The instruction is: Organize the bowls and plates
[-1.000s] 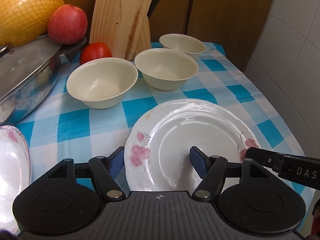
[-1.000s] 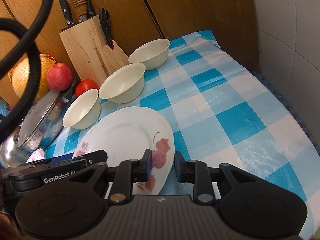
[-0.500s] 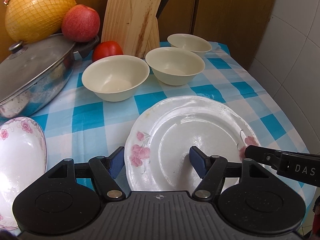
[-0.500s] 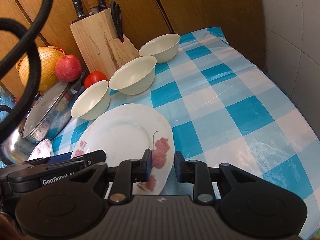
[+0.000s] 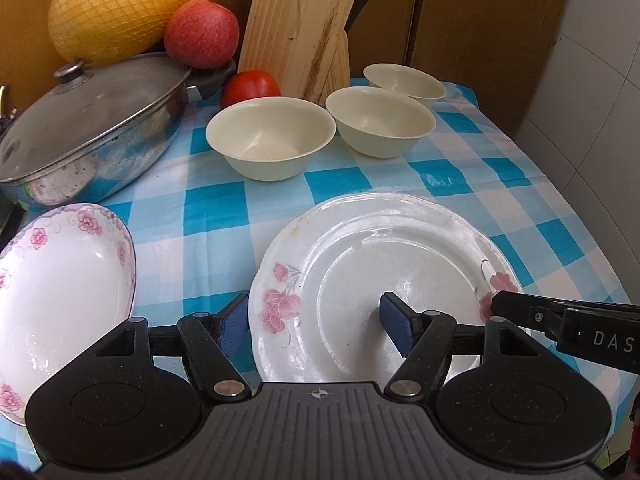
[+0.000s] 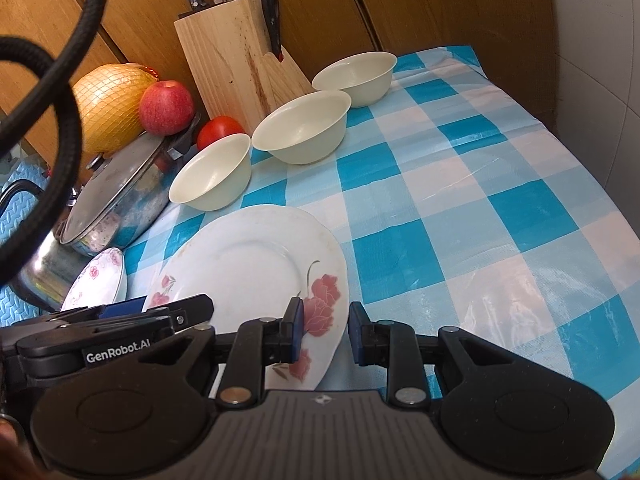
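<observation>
A white plate with pink flowers (image 5: pixel 384 276) (image 6: pixel 256 268) lies on the blue checked cloth. My left gripper (image 5: pixel 314 320) is open, its fingers astride the plate's near left rim. My right gripper (image 6: pixel 325 330) has its jaws close on either side of the plate's right rim, seeming to grip it. A second flowered plate (image 5: pixel 60 300) (image 6: pixel 100 280) lies at the left. Three cream bowls (image 5: pixel 272 142) (image 5: pixel 380 120) (image 5: pixel 404 82) stand in a row behind; in the right wrist view they run diagonally (image 6: pixel 212 172) (image 6: pixel 304 126) (image 6: pixel 356 76).
A lidded steel pan (image 5: pixel 88 128) sits at the left with a pomelo (image 5: pixel 116 8) and apple (image 5: pixel 202 32) behind it. A tomato (image 5: pixel 250 86) and a wooden knife block (image 5: pixel 300 28) stand behind the bowls. A tiled wall (image 5: pixel 592 80) borders the right side.
Both cameras have drawn back and up a little, so the second flowered plate and the pan show more. The right gripper's jaws stay on the plate's rim.
</observation>
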The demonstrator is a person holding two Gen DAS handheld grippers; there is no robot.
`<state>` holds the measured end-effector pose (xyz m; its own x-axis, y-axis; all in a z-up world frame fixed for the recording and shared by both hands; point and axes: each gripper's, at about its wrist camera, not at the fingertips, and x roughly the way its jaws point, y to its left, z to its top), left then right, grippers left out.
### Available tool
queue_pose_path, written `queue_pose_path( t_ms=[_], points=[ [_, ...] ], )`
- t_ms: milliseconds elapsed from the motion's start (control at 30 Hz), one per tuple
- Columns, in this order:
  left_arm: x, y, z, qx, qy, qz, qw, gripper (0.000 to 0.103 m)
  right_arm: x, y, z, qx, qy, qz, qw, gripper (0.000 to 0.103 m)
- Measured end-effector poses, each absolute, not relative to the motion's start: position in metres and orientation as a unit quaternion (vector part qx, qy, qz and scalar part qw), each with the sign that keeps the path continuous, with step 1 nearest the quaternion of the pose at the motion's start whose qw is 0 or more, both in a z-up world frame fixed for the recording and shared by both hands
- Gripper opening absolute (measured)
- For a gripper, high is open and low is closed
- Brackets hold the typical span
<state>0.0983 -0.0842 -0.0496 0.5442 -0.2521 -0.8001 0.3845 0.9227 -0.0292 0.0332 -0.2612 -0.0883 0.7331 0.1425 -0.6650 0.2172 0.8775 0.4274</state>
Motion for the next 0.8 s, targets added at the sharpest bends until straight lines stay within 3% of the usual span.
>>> queue_pose_path(
  t_ms=[800],
  points=[
    [0.073,-0.048,-0.046,0.057,0.441,-0.146,0.884,0.076,0.023,-0.231,-0.085,0.217,0.372,0.026,0.902,0.024]
  ],
)
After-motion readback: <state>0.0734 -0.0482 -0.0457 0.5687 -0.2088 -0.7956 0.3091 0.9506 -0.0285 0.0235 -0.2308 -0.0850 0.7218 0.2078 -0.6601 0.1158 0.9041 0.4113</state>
